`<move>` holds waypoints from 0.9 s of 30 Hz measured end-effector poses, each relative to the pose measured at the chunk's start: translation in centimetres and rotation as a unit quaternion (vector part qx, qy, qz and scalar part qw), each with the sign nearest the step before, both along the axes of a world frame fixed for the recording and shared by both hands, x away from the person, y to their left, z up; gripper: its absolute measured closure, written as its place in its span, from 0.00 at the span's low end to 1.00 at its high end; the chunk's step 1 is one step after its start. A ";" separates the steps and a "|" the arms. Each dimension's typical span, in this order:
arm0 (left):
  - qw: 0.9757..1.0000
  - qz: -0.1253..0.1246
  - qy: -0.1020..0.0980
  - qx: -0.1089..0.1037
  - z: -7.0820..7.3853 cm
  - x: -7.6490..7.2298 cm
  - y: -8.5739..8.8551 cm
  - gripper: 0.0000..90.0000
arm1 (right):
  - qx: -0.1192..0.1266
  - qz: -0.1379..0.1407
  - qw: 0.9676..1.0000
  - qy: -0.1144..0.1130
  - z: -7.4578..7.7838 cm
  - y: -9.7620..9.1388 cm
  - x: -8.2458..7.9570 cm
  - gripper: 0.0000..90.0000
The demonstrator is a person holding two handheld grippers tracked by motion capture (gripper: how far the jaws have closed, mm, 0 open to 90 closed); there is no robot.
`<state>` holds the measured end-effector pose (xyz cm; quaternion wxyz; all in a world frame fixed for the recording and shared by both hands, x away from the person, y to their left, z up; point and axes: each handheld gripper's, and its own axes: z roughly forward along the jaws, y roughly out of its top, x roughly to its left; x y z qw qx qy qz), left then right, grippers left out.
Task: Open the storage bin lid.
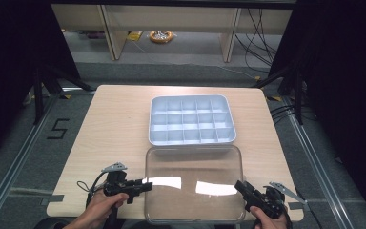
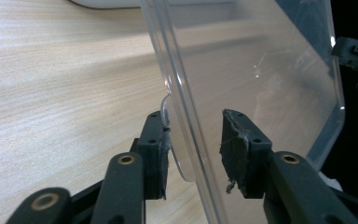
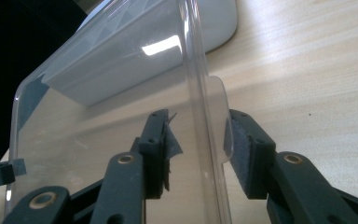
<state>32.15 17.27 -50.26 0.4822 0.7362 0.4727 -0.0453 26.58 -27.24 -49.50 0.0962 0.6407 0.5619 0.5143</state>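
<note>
- Clear plastic lid [image 1: 194, 183] is the main thing in the high view: it sits over the near part of the wooden tabletop [image 1: 114, 119], its far edge just beside the pale grey divided tray [image 1: 191, 120]. Tray's compartments all look empty from here. The left gripper [image 1: 145, 185] is at the lid's left edge and the right gripper [image 1: 238, 185] at its right edge, each held in a hand at the bottom of the frame.
- Left gripper view: the lid's rim [image 2: 179, 116] runs up between the two black jaws. The left-hand pad [image 2: 161, 149] touches the little tab on the rim, but the other pad stands clear of the plastic with a gap, so the jaws are apart around the edge rather than clamped. The other gripper shows far off at the top right, past the lid.
- Right gripper view: the rim [image 3: 200, 116] passes between these jaws too. The right-hand pad [image 3: 237, 149] sits against the rim's tab, and the frayed left-hand pad looks pressed to the clear wall, so they're clamped on the lid. The tray [image 3: 168, 46] shows through the plastic beyond.
</note>
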 end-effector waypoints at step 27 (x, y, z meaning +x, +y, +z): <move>0.998 -0.014 -0.003 0.064 -1.1 0.2 -0.6 0.60 | -0.030 -0.005 0.998 0.049 -1.6 0.3 1.1 0.67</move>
